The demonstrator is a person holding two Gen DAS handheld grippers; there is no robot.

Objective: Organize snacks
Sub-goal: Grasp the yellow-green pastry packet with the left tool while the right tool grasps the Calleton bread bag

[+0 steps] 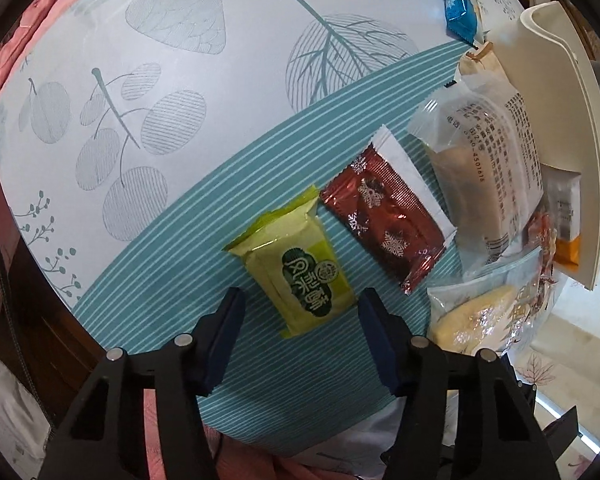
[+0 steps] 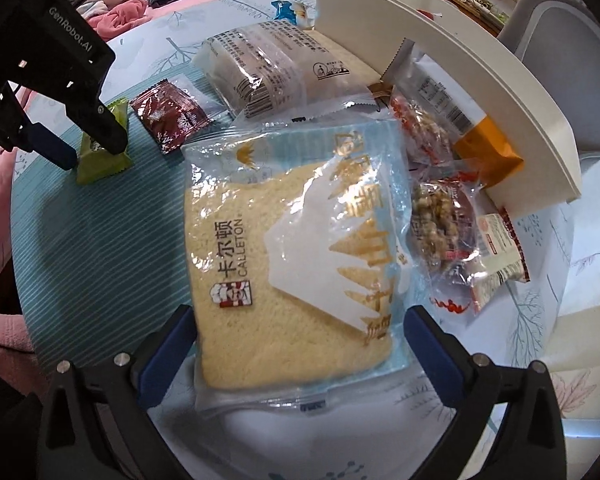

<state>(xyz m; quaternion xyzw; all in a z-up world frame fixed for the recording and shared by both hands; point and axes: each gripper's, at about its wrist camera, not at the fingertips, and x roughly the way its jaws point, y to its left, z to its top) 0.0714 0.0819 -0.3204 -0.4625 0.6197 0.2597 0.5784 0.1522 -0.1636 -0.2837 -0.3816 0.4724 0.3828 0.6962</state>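
A green pastry pack point(image 1: 300, 276) lies on the teal striped part of the tablecloth. My left gripper point(image 1: 300, 300) points down over it, its blue fingers either side of the pack's near end with small gaps, so it is open. The right wrist view shows that left gripper point(image 2: 94, 154) straddling the green pack point(image 2: 100, 164). My right gripper point(image 2: 300, 312) stands wide open around the near end of a Calleton sliced-bread pack point(image 2: 292, 248), its pads beside the wrapper's edges. The bread pack point(image 1: 476, 316) shows at the lower right of the left wrist view.
A dark red snowflake snack point(image 1: 384, 220) lies beside the green pack. Behind it lie a large clear cake pack point(image 2: 268, 68), nut packs point(image 2: 440, 216) and an orange pack point(image 2: 488, 152). A white curved tray point(image 2: 460, 72) stands behind them. A blue candy point(image 1: 458, 4) lies farther off.
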